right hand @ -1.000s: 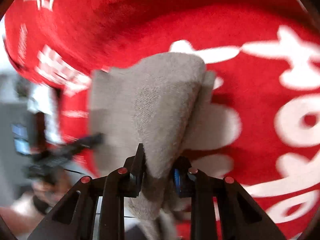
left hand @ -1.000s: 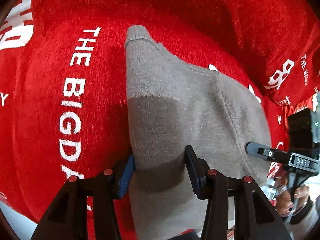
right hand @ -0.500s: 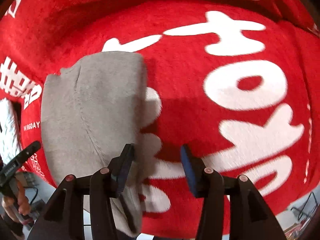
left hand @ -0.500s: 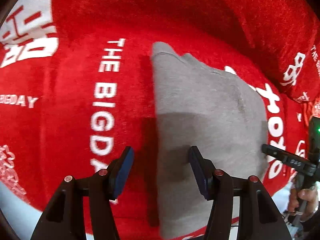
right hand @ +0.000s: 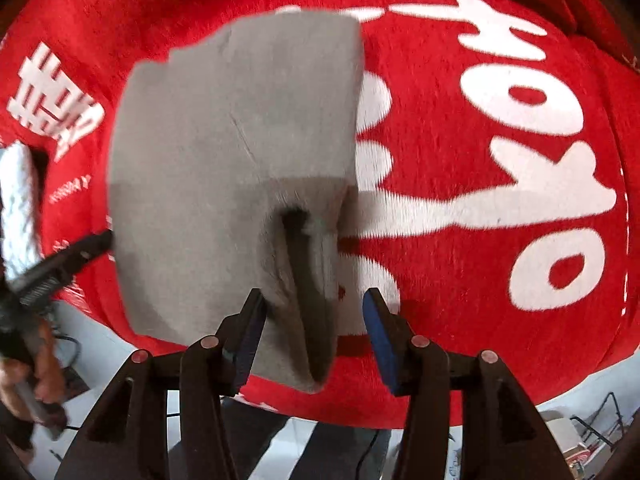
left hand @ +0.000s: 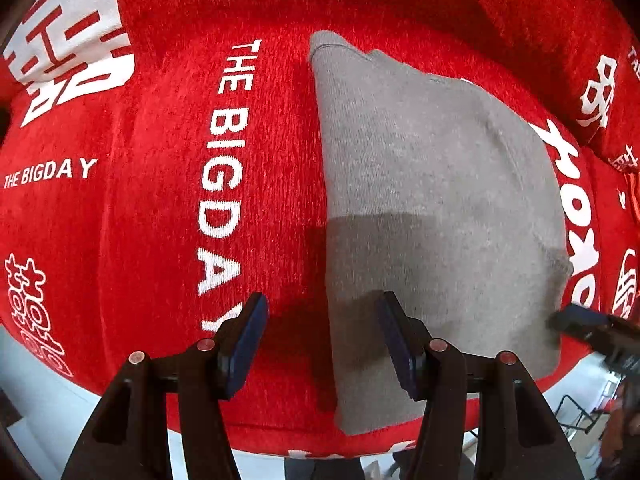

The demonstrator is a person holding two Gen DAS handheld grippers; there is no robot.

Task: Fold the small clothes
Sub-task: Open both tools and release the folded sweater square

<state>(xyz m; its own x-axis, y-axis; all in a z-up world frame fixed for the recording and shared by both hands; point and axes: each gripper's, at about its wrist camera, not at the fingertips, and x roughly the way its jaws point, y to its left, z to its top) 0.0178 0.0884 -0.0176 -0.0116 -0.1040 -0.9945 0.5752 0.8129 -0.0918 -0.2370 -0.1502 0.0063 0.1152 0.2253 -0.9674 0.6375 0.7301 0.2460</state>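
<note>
Left tongs (left hand: 322, 338) stood spread, pointing down, nothing pinched: one pad hung over the red cloth (left hand: 132, 216), the other over the near left edge of the grey garment (left hand: 432, 208), w/ that edge running between them, untouched as far as could be told. Right tongs (right hand: 312, 330) also spread, nothing pressed btwn the pads; a loose pocket of the garment's (right hand: 240, 128) near right corner sat up in the gap, puckered and open rather than flat.

Garment lay folded into a rough rectangle on the red cloth w/ white lettering, which covered the table; its near edge reached close to the table's front edge in both views.

Risks, as judged: that puffed corner looked likely to spring open or slump, so the fold could come out uneven unless pressed flat. If the right tongs dropped or shut where they were, they could snag the top layer only & drag it off the lower one. Near edge was close to the drop-off, so a pull toward the person could slide the piece off. Plush cloth might bunch under a drag, too.

Containers: none in view; nothing held anything.
</note>
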